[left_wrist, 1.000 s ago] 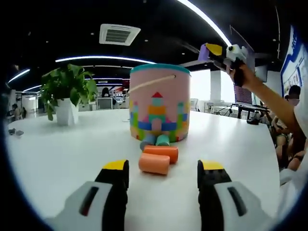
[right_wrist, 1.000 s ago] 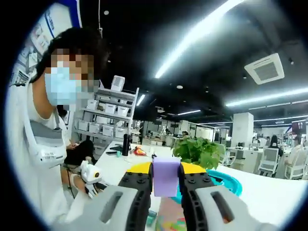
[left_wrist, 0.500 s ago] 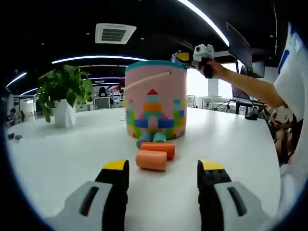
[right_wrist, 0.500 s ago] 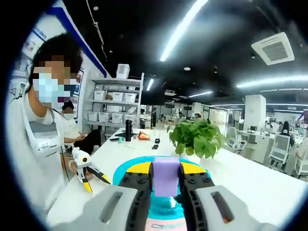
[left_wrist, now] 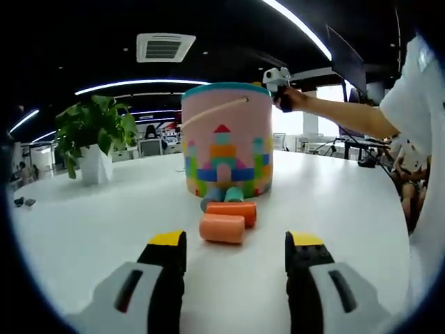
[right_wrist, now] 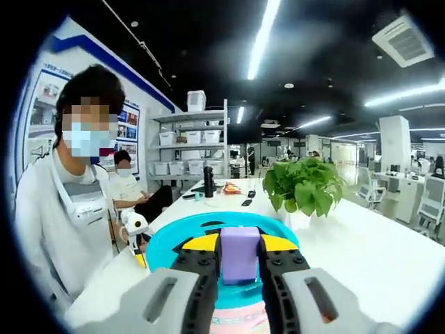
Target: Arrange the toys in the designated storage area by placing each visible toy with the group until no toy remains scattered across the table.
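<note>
Over the bucket: right gripper [right_wrist: 239, 259] poised above the teal rim, jaws clamped on a purple block [right_wrist: 239, 253]; seen from the left gripper view as a small white unit [left_wrist: 277, 78] held at arm's length beside the bucket top.
Bucket [left_wrist: 227, 139]: pink, teal-rimmed, castle print on the front, rope handle across the upper wall; standing upright on the white table [left_wrist: 83, 229]. Open mouth visible under the block in the right gripper view [right_wrist: 174, 240].
Purple block: pinched between both jaws, above the bucket mouth, not yet inside.
In front of the bucket: two orange cylinders, near one [left_wrist: 222, 228] and far one [left_wrist: 231, 211], lying on their sides, apparently touching each other.
Against the bucket base: a blue piece [left_wrist: 213, 197] and a teal piece [left_wrist: 234, 195], partly hidden behind the far orange cylinder.
Left gripper [left_wrist: 236, 247]: low over the table, jaws spread wide, nothing between them; aimed at the orange cylinders, well short of them.
Left of the bucket: potted plant [left_wrist: 94, 136], well apart.
Step in hand: drop of the purple block into the bucket, judged close to release.
Next move: jaws to part with the block centred over the mouth, clear of the rim; then left gripper forward to the near orange cylinder.
Remaining: at least four pieces outside the bucket.
</note>
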`<state>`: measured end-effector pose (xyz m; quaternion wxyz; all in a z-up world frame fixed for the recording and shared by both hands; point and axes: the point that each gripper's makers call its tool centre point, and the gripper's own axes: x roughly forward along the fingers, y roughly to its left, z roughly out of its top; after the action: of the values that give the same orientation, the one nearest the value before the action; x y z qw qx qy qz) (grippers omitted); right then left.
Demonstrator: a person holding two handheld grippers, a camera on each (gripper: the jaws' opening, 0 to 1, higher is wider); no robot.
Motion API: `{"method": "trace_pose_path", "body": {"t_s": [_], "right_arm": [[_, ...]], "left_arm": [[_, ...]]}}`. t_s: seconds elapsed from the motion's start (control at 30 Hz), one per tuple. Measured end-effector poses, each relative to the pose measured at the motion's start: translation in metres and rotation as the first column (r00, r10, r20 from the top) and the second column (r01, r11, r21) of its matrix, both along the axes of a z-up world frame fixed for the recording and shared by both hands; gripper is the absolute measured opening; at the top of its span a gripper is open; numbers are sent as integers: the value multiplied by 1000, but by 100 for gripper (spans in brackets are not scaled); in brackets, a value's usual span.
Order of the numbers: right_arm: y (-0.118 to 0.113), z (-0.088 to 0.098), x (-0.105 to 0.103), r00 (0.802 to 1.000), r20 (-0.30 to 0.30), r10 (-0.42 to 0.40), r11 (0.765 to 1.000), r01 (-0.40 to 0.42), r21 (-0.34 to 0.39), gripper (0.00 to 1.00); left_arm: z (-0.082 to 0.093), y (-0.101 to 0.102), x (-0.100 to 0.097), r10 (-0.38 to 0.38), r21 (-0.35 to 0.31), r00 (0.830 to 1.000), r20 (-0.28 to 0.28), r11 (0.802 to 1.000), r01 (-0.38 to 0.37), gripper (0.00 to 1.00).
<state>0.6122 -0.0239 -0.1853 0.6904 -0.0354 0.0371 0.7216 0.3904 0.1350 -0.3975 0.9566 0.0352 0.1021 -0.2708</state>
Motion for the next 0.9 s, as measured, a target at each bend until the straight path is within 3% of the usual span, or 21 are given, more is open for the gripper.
{"method": "trace_pose_path", "body": {"t_s": [0.37,0.6,0.9], "right_arm": [[1,2,-5,997,41,62,998,-62,-15,20],[3,1,-2,991,21,130,990,-129,-60,20],[8,-1,-7,980,9,200,979,-199,-48,20]], "left_arm": [[1,0,2,3,-6,1000,-6,1000,-3,58],[1,0,3,6,-2,1000,-7,1000,-6,58],[0,0,3,12,4,1000,-9,1000,-12,58]]}}
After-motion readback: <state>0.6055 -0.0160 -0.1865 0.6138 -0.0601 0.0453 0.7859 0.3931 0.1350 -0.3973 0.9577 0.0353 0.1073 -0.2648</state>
